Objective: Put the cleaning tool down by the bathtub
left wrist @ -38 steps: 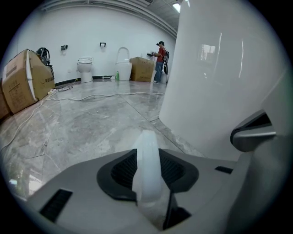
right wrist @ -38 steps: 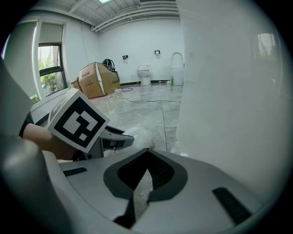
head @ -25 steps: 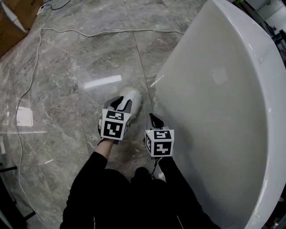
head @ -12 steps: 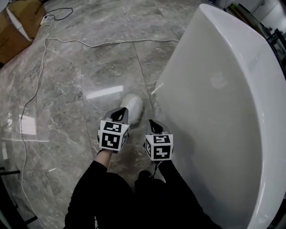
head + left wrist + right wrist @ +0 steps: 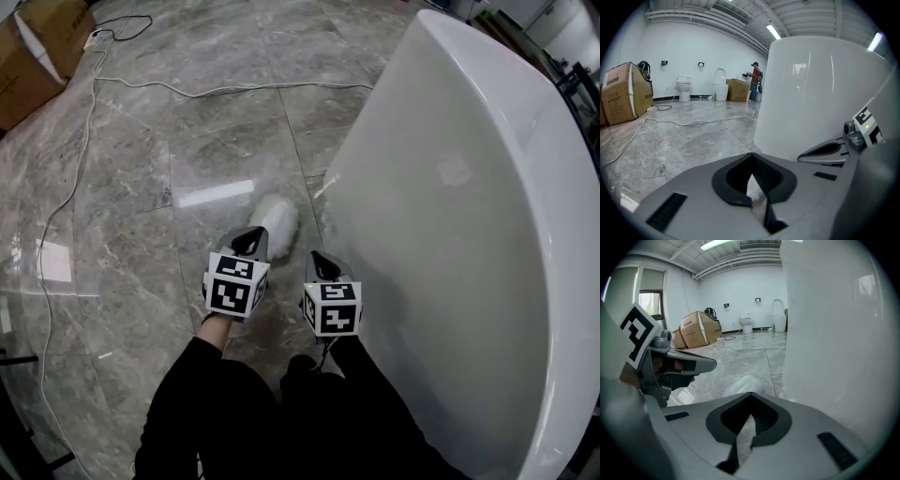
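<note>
Nearest are the person's dark sleeves [image 5: 234, 412], each hand carrying a gripper with its marker cube. The left gripper [image 5: 249, 238] has its jaws pressed together with nothing between them; only floor shows past the tips. The right gripper [image 5: 319, 262] looks the same, jaws together and empty, and it hangs close to the bathtub [image 5: 450, 234] wall.

Just ahead of the left jaws lies the cleaning tool [image 5: 275, 220], a white fluffy head resting on the grey marble floor [image 5: 141, 187] just beside the tub's base. Nothing holds it. Whether it touches the tub I cannot tell.

The placing looks done, so the risk lies in moving away. The tool sits so near the left jaw tips that a forward dip could nudge it, and on such a glossy floor it would probably slide off from the tub. The right gripper could also knock the tub wall if swung outward.

Farther off, a white cable [image 5: 187, 91] trails toward a cardboard box [image 5: 37, 47], well apart from everything.
</note>
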`<control>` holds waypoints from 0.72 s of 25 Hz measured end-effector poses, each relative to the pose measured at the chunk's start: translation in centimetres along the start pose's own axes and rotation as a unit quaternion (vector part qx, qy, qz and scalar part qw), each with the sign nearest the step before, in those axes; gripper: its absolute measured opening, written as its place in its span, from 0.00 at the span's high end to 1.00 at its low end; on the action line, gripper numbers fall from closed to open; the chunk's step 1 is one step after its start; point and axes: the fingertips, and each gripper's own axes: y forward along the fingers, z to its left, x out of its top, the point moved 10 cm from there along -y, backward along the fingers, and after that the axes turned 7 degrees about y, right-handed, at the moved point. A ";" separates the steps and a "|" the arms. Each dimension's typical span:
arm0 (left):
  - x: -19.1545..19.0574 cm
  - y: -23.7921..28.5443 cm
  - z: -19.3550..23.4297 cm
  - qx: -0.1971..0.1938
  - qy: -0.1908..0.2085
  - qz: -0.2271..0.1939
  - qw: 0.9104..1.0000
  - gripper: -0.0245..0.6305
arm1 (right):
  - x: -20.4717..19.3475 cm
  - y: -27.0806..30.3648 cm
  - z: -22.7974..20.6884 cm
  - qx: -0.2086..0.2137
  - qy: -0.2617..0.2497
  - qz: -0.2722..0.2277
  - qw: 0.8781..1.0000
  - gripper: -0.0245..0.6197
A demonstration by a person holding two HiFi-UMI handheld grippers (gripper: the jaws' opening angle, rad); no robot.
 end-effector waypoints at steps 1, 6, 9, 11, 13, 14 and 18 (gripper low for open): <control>0.1 -0.1 0.0 0.001 0.000 -0.001 1.000 0.95 | 0.0 0.0 -0.1 0.002 0.006 0.001 1.000 0.96; 0.0 -0.2 0.2 -0.001 0.002 -0.001 1.000 0.95 | -0.2 0.1 -0.1 0.000 0.013 0.003 1.000 0.96; -0.1 -0.2 0.4 0.000 -0.002 -0.002 1.000 0.95 | -0.2 0.2 -0.1 0.001 0.017 0.006 1.000 0.96; -0.2 -0.3 0.6 0.000 -0.004 -0.001 1.000 0.95 | -0.3 0.2 -0.2 0.000 0.020 0.008 1.000 0.96; -0.3 -0.2 0.6 0.000 -0.003 0.000 1.000 0.95 | -0.4 0.3 -0.3 0.000 0.022 0.009 1.000 0.96; -0.4 -0.2 0.6 0.001 -0.002 0.002 1.000 0.95 | -0.5 0.3 -0.3 -0.001 0.022 0.010 1.000 0.96; -0.8 -0.2 1.0 0.005 -0.003 0.005 1.000 0.95 | -0.7 0.6 -0.1 0.002 0.018 0.015 1.000 0.96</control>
